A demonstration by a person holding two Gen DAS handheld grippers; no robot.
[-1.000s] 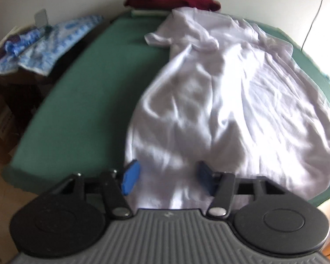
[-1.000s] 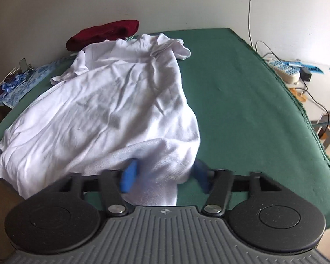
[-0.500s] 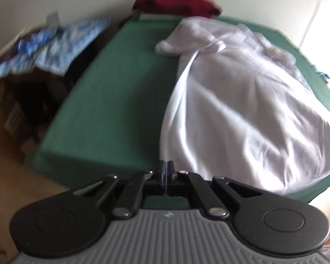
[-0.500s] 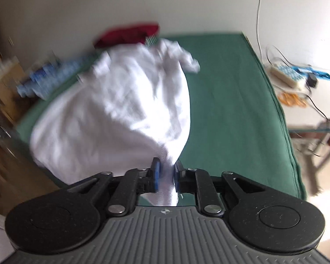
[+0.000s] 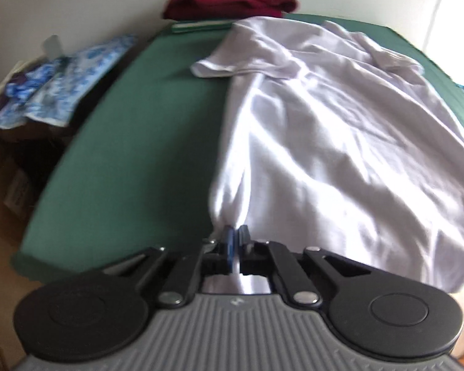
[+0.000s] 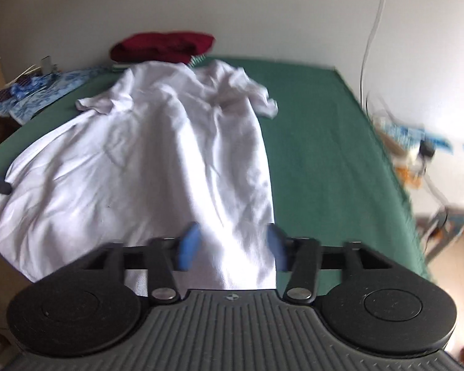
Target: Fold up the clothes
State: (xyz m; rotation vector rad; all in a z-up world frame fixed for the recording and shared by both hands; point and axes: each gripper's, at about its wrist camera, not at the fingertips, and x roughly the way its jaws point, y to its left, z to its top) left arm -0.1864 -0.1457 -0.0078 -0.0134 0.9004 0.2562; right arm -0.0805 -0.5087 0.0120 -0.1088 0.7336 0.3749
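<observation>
Left wrist view: a green-covered bench stands against a pale wall, a dark red garment folded at its far edge and blue patterned cloth off its left side; the white shirt lies spread lengthwise, its near hem corner pinched in the left gripper, jaws together on the fabric, seemingly to pull that edge taut.

Right wrist view: the right gripper straddles the opposite hem corner, jaws apart after just opening, cloth lying loose between them; no containers show.
</observation>
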